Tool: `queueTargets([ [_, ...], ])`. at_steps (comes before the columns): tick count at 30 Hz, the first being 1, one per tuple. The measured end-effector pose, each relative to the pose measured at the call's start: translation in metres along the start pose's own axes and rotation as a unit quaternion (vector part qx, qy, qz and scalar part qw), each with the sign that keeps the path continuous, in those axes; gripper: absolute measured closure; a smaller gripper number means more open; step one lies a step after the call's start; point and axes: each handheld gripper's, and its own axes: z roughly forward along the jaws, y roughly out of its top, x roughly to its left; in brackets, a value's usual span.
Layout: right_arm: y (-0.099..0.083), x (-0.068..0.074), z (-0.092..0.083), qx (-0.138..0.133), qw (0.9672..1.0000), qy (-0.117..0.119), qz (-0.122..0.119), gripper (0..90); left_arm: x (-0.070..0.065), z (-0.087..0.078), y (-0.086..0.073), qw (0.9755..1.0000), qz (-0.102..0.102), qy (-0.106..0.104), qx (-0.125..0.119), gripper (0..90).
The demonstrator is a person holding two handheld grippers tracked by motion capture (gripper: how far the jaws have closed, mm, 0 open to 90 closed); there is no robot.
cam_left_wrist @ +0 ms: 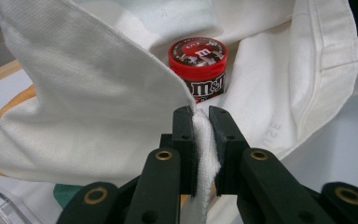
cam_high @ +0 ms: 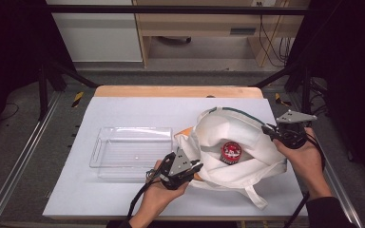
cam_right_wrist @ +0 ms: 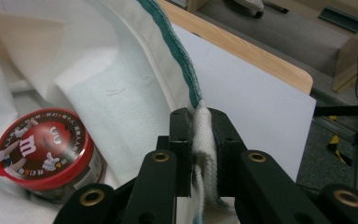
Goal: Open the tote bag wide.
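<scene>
Each claw, left (cam_left_wrist: 201,122) and right (cam_right_wrist: 198,122), pinches the hem of the limp, light bag (cam_high: 247,142), likely its surest hold.

candy tub (cam_left_wrist: 198,66) | lid: "m" | side: "m&m" | brand: M&M's

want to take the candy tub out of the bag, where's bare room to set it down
Free: the clear tray, and the mat behind it and the bag; also the front-left corner. Crowded: the right side, where the bag holding the tub spreads between the left gripper and the right gripper.
</scene>
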Motion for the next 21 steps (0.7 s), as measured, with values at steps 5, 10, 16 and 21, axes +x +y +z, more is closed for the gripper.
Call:
queueTargets([
  [5,-0.011,-0.002,0.010,0.016,0.9999,-0.007,0.000,81.7,0.000,0.006,-0.003,0.9999,0.002,-0.002,0.010,81.8],
  [10,-0.019,-0.004,0.021,0.031,0.9994,-0.013,-0.002,81.7,-0.003,0.008,-0.005,0.9998,0.011,0.005,0.019,81.7],
  [16,-0.030,-0.005,0.030,0.039,0.9991,-0.019,0.005,81.8,-0.003,0.011,-0.010,0.9995,0.012,0.005,0.030,82.3],
  [21,-0.028,-0.010,0.029,0.044,0.9984,-0.034,0.002,81.8,-0.004,0.006,-0.010,0.9991,0.022,0.010,0.034,82.7],
])
